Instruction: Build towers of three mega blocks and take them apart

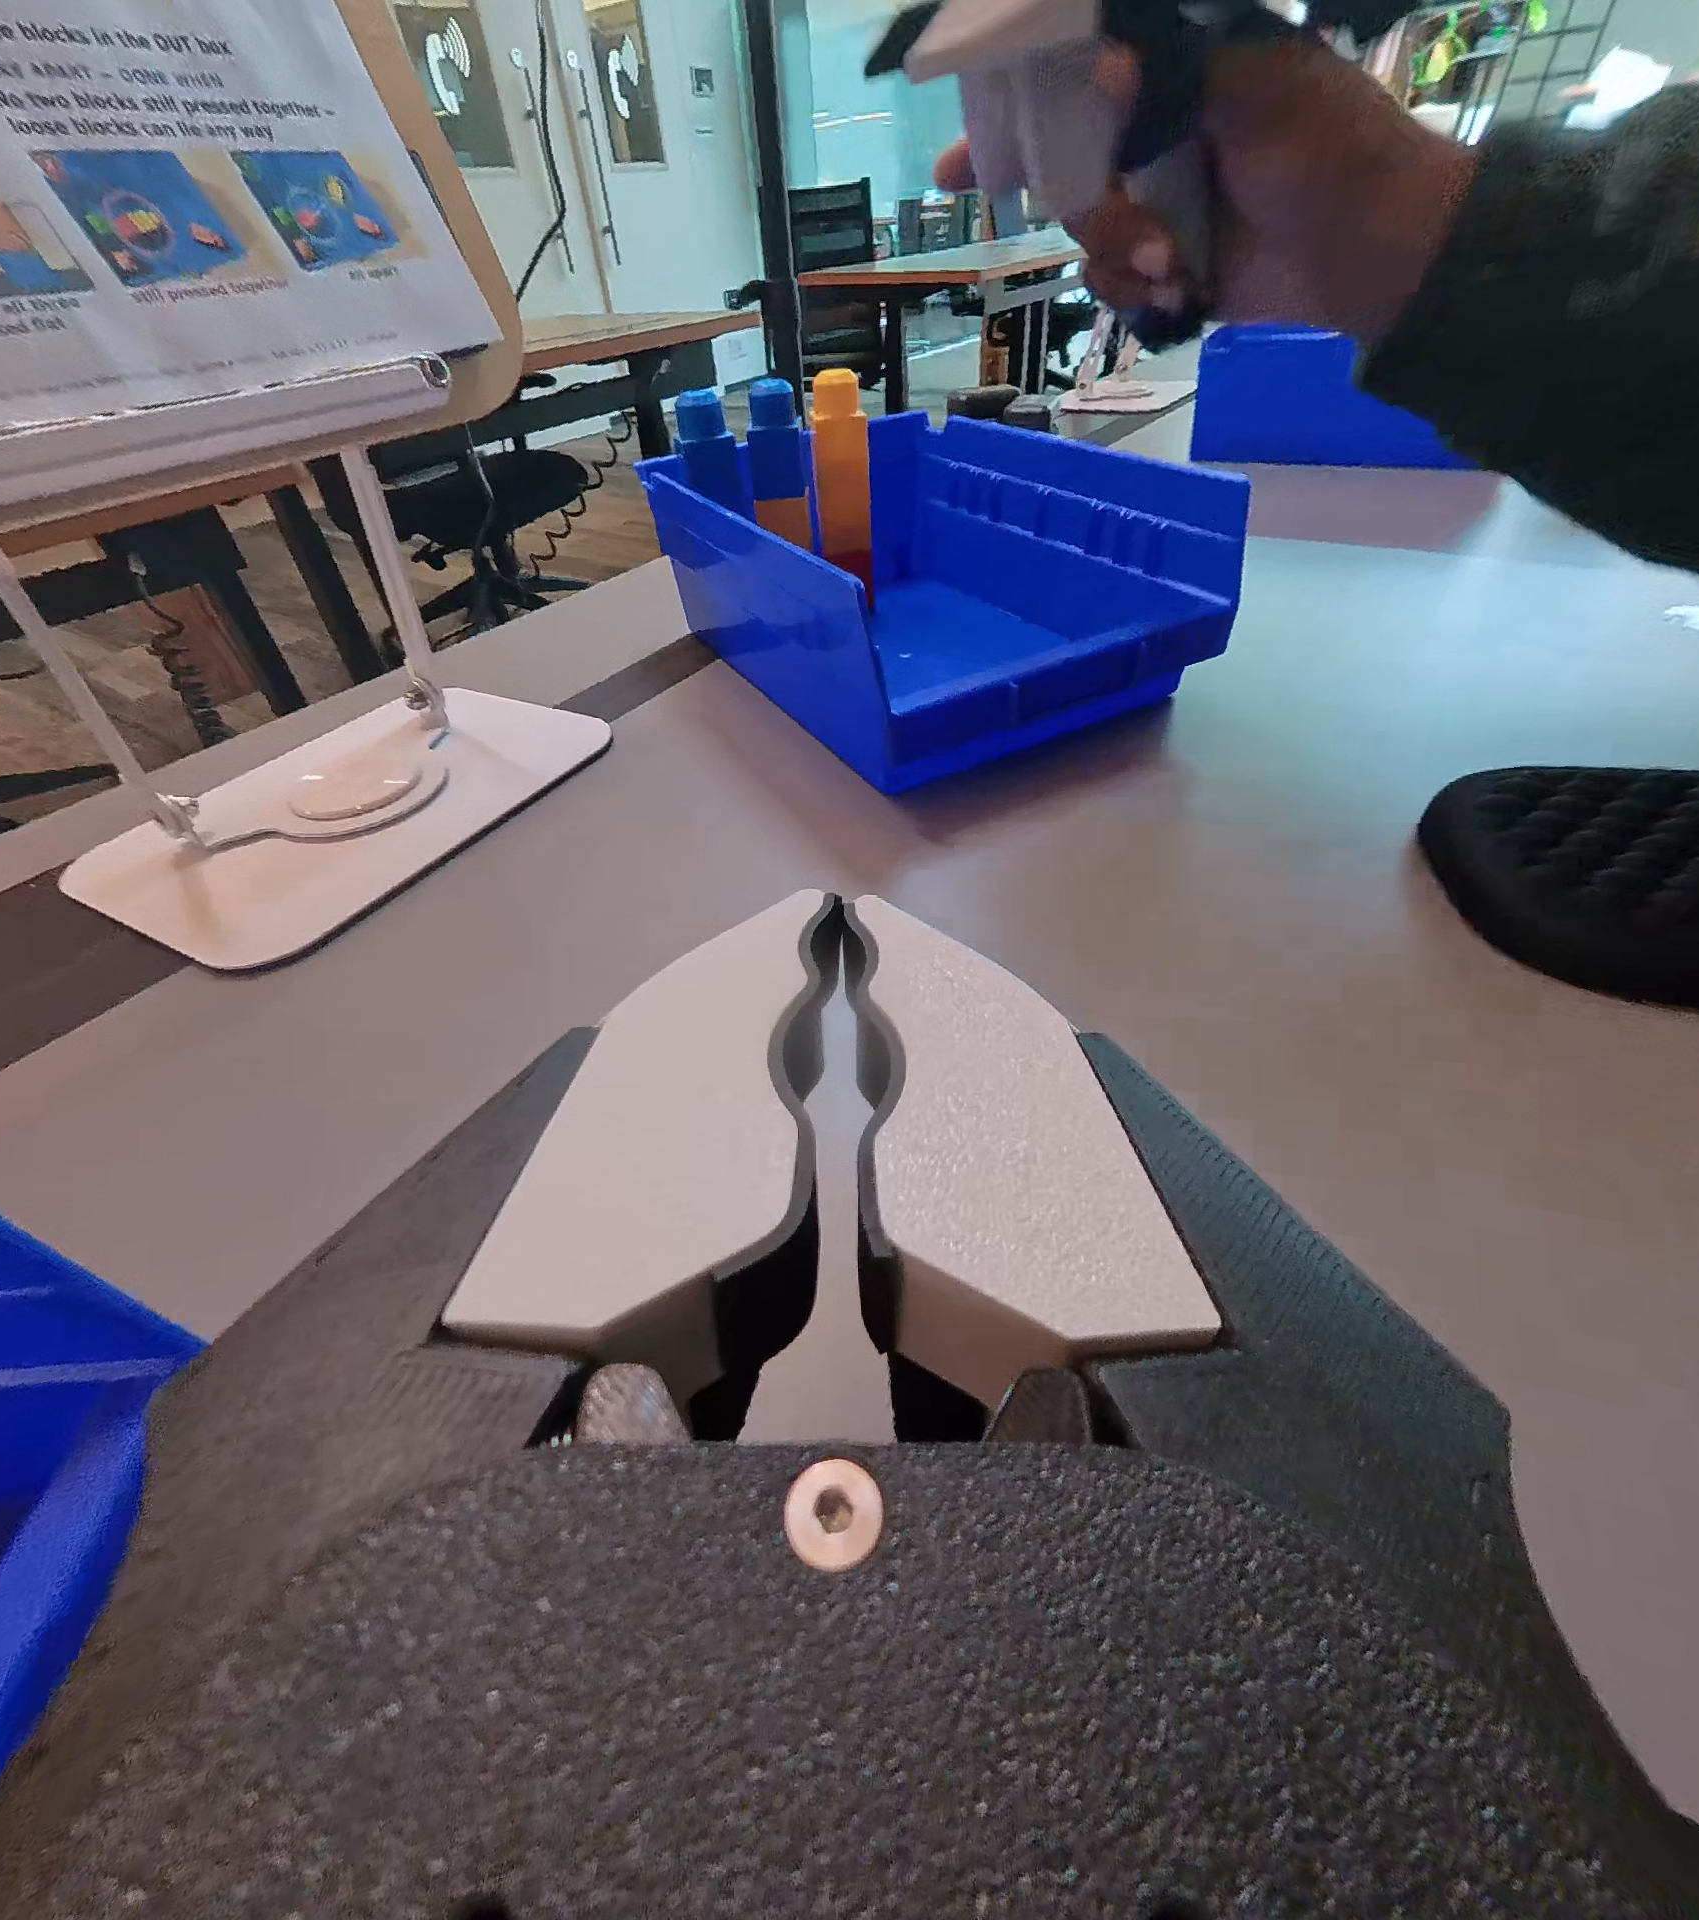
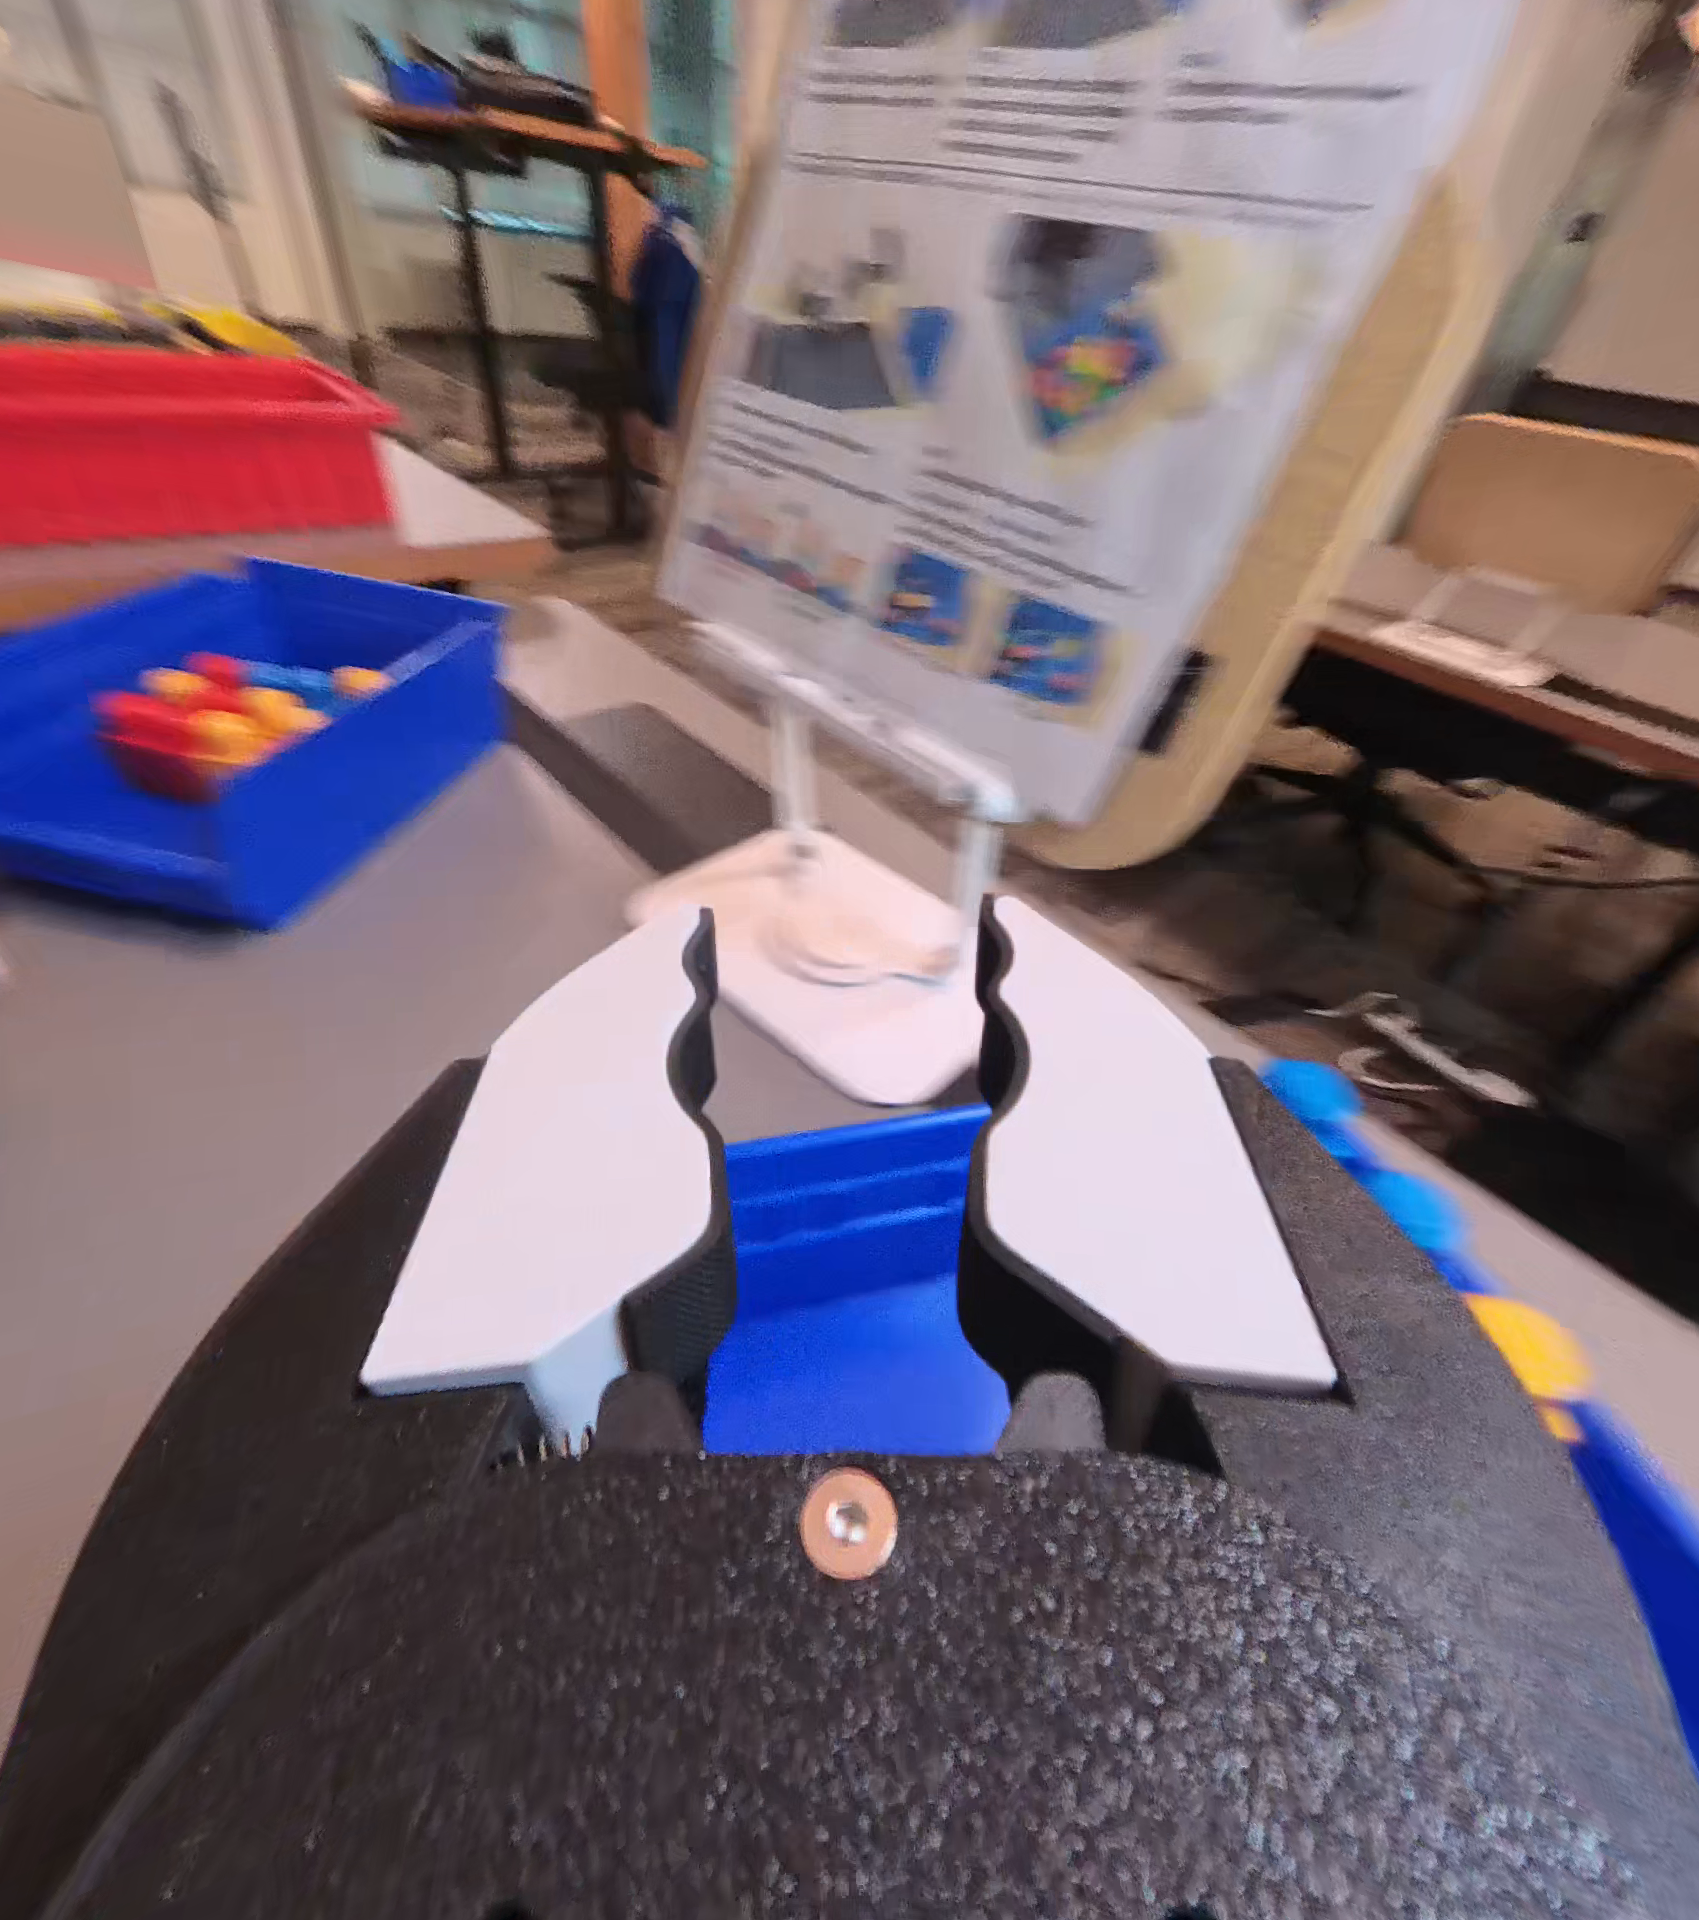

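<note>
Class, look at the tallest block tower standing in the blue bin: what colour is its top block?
Orange: the tallest tower's top block in the blue bin, clearest in the left wrist view.

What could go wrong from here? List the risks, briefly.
1. The finished towers stand upright against the wall of the blue bin. The right claw, open and blurred with motion right above that bin, could tip them over.
2. The white stand holding the instruction sheet sits just beyond the right claw; a forward swing might strike it.
3. The left claw is shut and empty, so it must open before it can grasp any block.
</note>
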The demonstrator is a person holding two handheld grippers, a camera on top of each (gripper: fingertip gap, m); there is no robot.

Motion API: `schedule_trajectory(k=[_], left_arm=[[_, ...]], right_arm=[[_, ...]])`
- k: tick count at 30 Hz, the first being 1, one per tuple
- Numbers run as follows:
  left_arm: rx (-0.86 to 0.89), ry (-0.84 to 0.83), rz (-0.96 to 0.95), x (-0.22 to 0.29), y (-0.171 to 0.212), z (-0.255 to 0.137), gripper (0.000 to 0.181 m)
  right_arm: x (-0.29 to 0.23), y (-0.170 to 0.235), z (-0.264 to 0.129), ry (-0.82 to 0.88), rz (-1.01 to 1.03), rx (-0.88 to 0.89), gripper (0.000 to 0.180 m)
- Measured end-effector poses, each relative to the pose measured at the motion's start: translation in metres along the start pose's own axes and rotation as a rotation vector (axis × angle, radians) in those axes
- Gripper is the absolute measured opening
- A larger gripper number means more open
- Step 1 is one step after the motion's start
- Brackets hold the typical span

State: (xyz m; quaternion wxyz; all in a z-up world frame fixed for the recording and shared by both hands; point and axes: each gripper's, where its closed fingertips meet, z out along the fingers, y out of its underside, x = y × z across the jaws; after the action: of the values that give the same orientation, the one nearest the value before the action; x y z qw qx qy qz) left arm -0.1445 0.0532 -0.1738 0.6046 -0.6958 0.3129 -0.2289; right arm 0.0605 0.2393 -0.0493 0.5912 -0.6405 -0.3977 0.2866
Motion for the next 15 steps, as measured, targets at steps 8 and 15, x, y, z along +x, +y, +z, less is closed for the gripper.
schedule_trajectory(k=[8, 15], left_arm=[[0.015, -0.297, -0.051, -0.097, -0.054, -0.071, 0.0], [-0.465, -0.386, -0.136, -0.219, -0.018, -0.132, 0.031]], right_arm=[[-0.188, 0.069, -0.021, -0.222, 0.201, -0.04, 0.014], [-0.215, 0.111, -0.022, -0.265, 0.274, -0.054, 0.002]])
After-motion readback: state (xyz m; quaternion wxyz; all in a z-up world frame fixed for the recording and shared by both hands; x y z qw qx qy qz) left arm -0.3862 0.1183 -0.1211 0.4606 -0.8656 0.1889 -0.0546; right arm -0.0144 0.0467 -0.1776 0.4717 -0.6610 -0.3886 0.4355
